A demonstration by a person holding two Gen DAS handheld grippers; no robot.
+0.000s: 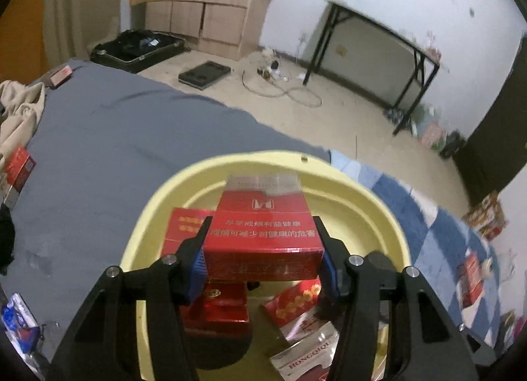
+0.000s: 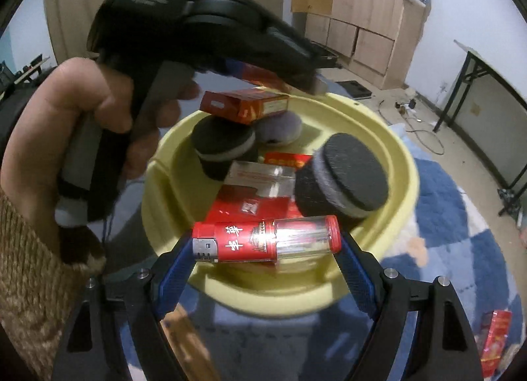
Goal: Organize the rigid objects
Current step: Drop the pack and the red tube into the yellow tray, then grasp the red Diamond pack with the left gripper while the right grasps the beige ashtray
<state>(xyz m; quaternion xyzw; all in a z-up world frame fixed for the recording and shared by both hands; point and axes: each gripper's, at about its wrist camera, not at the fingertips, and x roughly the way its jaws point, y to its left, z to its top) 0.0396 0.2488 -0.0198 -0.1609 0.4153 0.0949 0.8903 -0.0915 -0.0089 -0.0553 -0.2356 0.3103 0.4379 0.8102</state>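
gripping red pack [image 1: 263,236], lighter [image 2: 266,242]

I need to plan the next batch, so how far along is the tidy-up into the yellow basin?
Partly done: several red packs already lie in the yellow basin. In hand: the left gripper holds a red cigarette pack over it, and the right gripper holds a red lighter at its rim. Left: a stray pack on the grey sheet.
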